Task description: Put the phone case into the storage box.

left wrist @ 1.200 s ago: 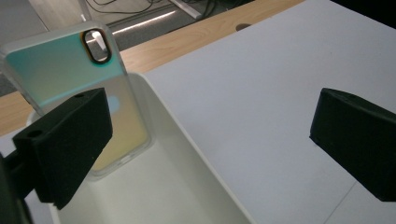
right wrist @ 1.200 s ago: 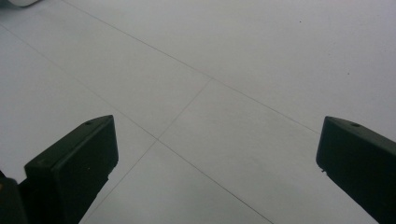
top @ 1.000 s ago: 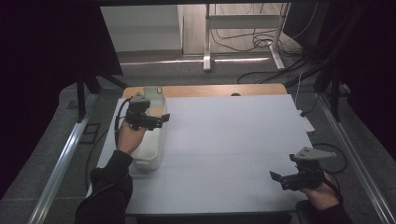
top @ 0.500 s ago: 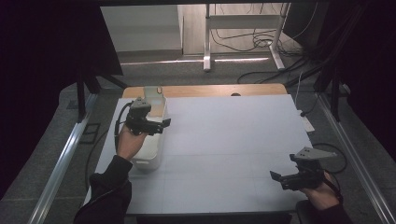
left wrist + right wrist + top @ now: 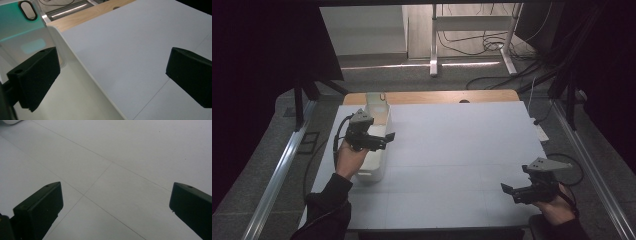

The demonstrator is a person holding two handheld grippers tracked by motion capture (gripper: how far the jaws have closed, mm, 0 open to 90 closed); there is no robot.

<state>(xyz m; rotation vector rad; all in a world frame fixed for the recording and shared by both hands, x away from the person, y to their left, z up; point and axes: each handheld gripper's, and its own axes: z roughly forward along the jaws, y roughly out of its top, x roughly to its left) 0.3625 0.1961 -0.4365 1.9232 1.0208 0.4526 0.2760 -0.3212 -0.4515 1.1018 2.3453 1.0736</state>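
Observation:
A long white plastic bin (image 5: 373,169) lies along the table's left edge; its far end wall (image 5: 22,30) is translucent with an oval handle hole. My left gripper (image 5: 386,139) hovers over the bin's right rim (image 5: 82,67), open wide, one jaw above the bin's inside and the other above the white table. Nothing is held between its jaws (image 5: 112,62). My right gripper (image 5: 508,190) sits low at the table's near right corner, open wide over bare tabletop (image 5: 115,192), holding nothing.
The white table top (image 5: 457,145) has faint seam lines and a wooden strip (image 5: 437,96) along its far edge. Metal rails (image 5: 277,170) run down both sides. Cables and a stand's legs (image 5: 472,50) lie on the floor beyond.
My left gripper has drifted a little nearer and to the right above the bin, still open. The right gripper has stayed in place.

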